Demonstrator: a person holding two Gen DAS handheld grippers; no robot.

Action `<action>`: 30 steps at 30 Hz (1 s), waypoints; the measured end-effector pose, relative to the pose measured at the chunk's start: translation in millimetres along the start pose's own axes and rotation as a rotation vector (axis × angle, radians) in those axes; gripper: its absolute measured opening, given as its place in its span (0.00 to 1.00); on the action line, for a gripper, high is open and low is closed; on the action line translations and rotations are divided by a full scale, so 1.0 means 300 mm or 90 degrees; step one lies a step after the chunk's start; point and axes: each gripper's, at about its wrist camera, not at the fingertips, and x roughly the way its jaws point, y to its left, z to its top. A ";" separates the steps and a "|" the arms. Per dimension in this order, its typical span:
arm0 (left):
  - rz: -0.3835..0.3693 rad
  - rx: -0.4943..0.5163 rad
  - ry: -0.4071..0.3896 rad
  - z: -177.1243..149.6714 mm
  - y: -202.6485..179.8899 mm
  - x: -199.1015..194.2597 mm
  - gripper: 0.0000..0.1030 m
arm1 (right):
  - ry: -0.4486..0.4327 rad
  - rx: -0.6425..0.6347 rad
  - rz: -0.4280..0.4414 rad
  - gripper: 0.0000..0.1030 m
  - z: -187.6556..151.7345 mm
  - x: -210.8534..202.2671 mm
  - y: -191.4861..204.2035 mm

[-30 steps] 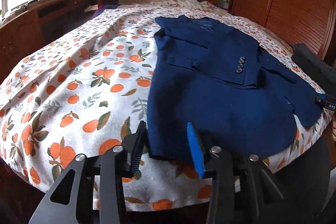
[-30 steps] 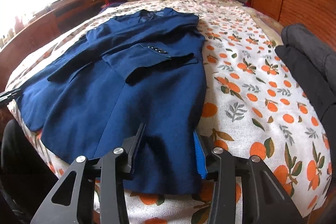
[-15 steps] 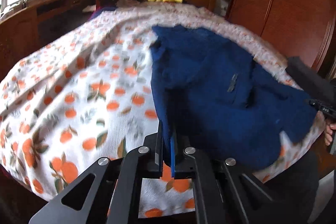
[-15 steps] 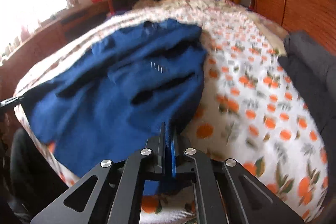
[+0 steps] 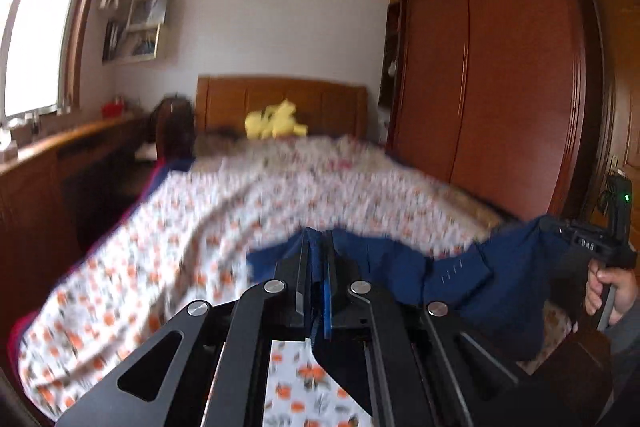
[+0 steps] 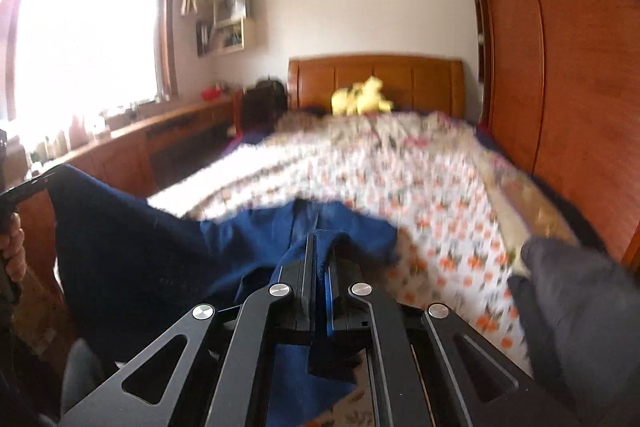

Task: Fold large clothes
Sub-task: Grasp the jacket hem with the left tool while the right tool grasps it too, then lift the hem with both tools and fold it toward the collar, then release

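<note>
Orange-print bedspread [image 5: 192, 227] covers the bed below a wooden headboard [image 6: 376, 83], beside wardrobes [image 5: 500, 87].

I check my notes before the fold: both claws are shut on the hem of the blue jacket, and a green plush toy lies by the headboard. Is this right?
Not quite: the plush toy is yellow, as the left wrist view shows. Both the left claw and the right claw are shut on the blue jacket, near the headboard.
</note>
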 end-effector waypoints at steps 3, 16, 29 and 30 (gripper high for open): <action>0.002 0.007 -0.027 0.109 -0.032 -0.050 0.03 | -0.035 -0.018 -0.004 0.01 0.084 -0.086 0.015; 0.010 0.025 -0.082 0.302 -0.117 -0.206 0.04 | -0.132 -0.052 -0.016 0.02 0.222 -0.397 0.026; 0.053 0.028 0.077 0.051 0.023 0.316 0.04 | 0.029 -0.059 -0.061 0.02 0.023 0.079 -0.064; 0.054 0.027 0.083 0.038 0.039 0.340 0.04 | 0.036 -0.057 -0.065 0.02 0.007 0.108 -0.070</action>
